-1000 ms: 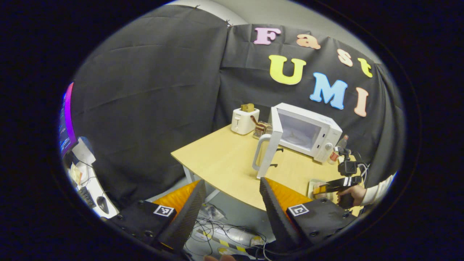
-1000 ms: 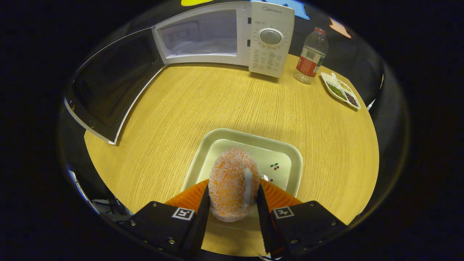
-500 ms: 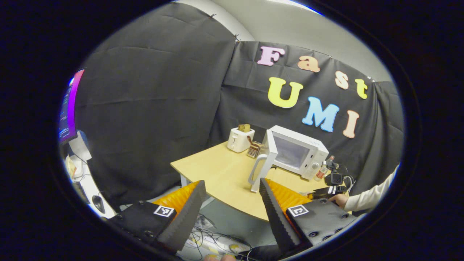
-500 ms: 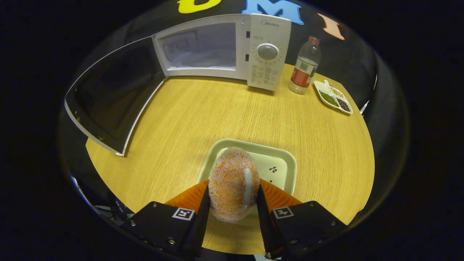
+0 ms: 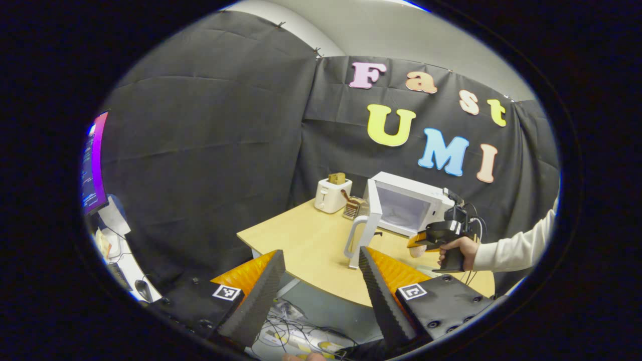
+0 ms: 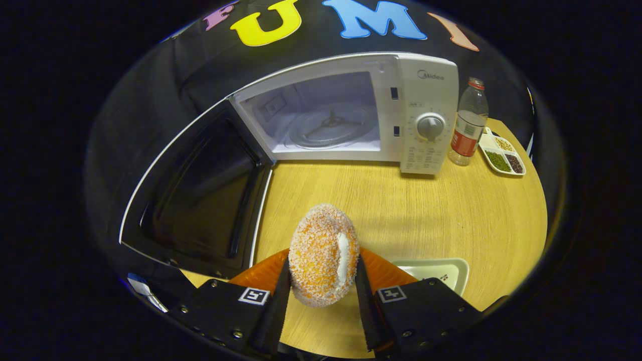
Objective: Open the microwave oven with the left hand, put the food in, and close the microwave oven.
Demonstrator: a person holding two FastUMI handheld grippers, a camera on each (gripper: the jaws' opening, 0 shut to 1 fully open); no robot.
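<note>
The right gripper view looks into the one microwave: its door stands wide open at the left and a glass turntable lies in the cavity. The right tool is closed on the one food item, a crumb-coated bun, with a finger pressing each side, held above the surface in front of the door. Beside the microwave stand one bottle and one divided dish with three fillings. A tray peeks out low at the right.

The left gripper view gives the wider scene from off the surface: the left tool is open and empty, over floor cables. Far off stand one toaster, the microwave with its door ajar, and a hand in a pale sleeve carrying the right tool.

Compared with half a second ago, the bun is lifted off the tray, and the microwave looms nearer.
</note>
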